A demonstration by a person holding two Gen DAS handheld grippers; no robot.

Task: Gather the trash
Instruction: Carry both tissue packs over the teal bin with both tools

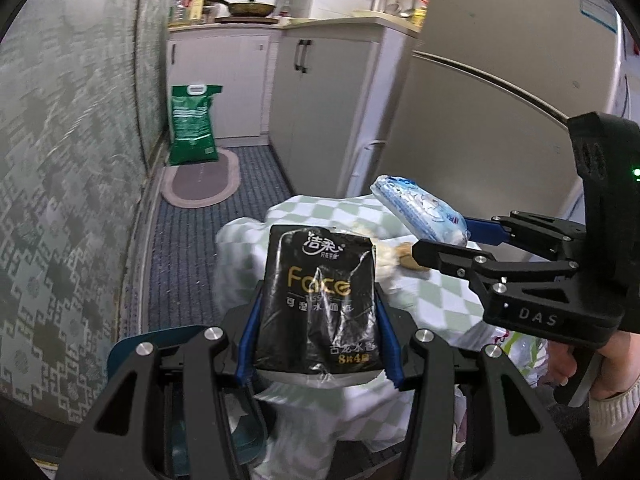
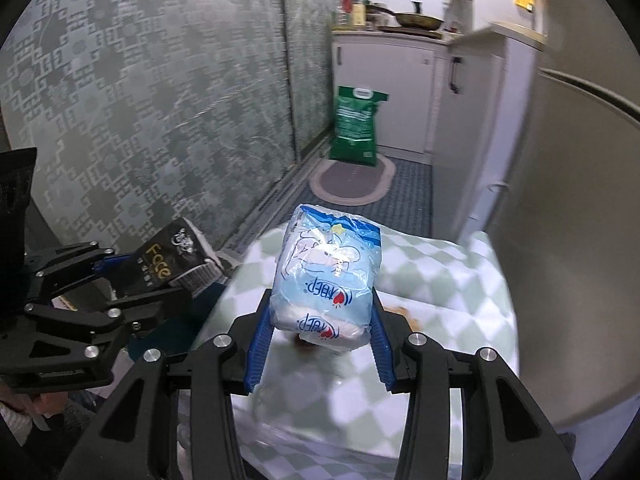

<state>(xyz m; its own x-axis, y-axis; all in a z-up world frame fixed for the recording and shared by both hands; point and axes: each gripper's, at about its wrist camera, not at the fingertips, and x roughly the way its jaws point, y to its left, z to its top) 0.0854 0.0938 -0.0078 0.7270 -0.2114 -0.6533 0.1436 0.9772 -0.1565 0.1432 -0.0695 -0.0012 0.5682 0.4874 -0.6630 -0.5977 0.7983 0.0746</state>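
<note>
Patterned grey-green wall panels point(image 1: 60, 160) line one side of a narrow kitchen, with white cabinets point(image 1: 312, 92) and a pale fridge point(image 1: 480, 92) on the other. Between the blue pads of the left tongs point(image 1: 316, 340) sits a black tissue pack point(image 1: 320, 300) marked "Face", gripped by its sides and held up in the air. Just beside it, the right tongs point(image 2: 320, 344) clamp a light-blue tissue pack point(image 2: 326, 276) in the same way, raised above a desk covered in a green-and-white checked cloth point(image 2: 440, 280). Brown crumbs point(image 2: 408, 314) lie on the cloth beside the blue pack. Both packs are off the surface, near each other but apart. Farther back, a green sack point(image 1: 193, 124) stands on the striped floor mat against the cabinets, next to an oval rug point(image 1: 202, 178). A pan point(image 1: 250, 8) rests on the far counter.
</note>
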